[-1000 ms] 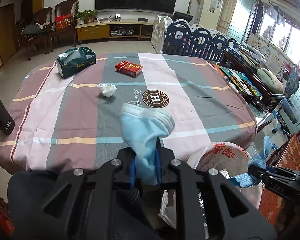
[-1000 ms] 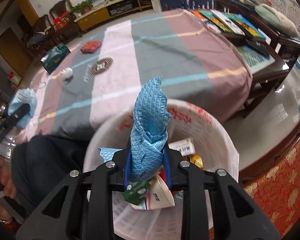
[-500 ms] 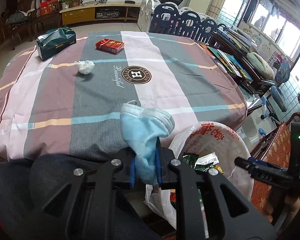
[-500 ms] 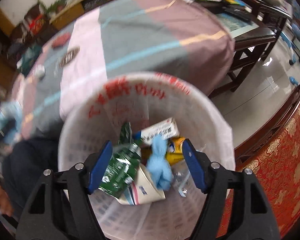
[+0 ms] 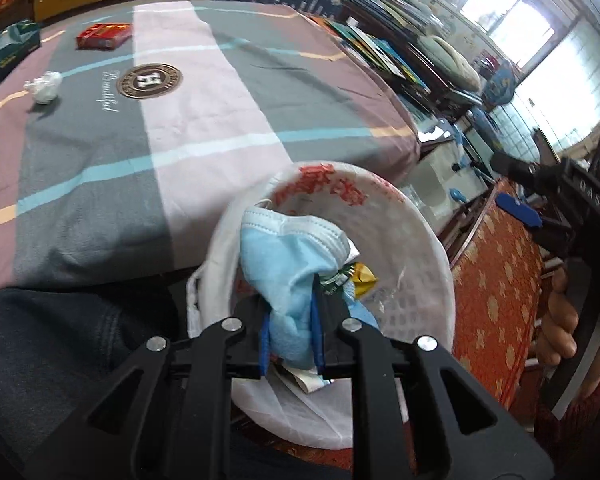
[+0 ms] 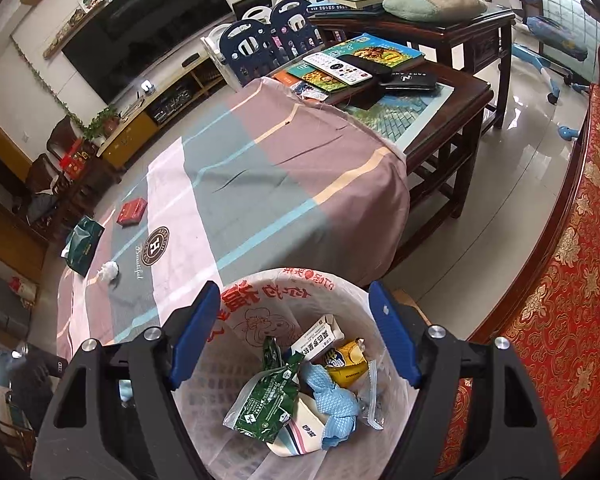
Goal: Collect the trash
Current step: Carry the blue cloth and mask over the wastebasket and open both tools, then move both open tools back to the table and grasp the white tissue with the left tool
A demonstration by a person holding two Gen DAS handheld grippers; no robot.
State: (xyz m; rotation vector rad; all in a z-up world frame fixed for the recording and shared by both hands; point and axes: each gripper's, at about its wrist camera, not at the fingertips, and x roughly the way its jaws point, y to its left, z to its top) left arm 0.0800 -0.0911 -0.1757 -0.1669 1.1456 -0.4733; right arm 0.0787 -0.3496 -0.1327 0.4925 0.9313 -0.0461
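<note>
My left gripper (image 5: 290, 328) is shut on a crumpled light-blue face mask (image 5: 288, 256) and hangs over the white lined trash bin (image 5: 420, 232). My right gripper (image 6: 296, 332) sits just above the same bin's rim (image 6: 260, 280); its jaws are opening and nothing is between them. A blue quilted cloth (image 6: 336, 404) lies inside the bin among wrappers and a small carton. On the striped tablecloth a crumpled white tissue (image 5: 44, 86) lies loose, also visible as the tissue (image 6: 109, 270) in the right wrist view.
A red box (image 5: 104, 36) and a green tissue pack (image 5: 8, 48) lie on the far part of the table (image 5: 220, 120). A dark wooden side table with books (image 6: 380, 64) stands to the right. A red patterned seat (image 6: 560, 280) borders the bin.
The right gripper opened and let the blue cloth fall into the bin, then drew back. The left gripper carried the mask from above the table edge to over the bin.
</note>
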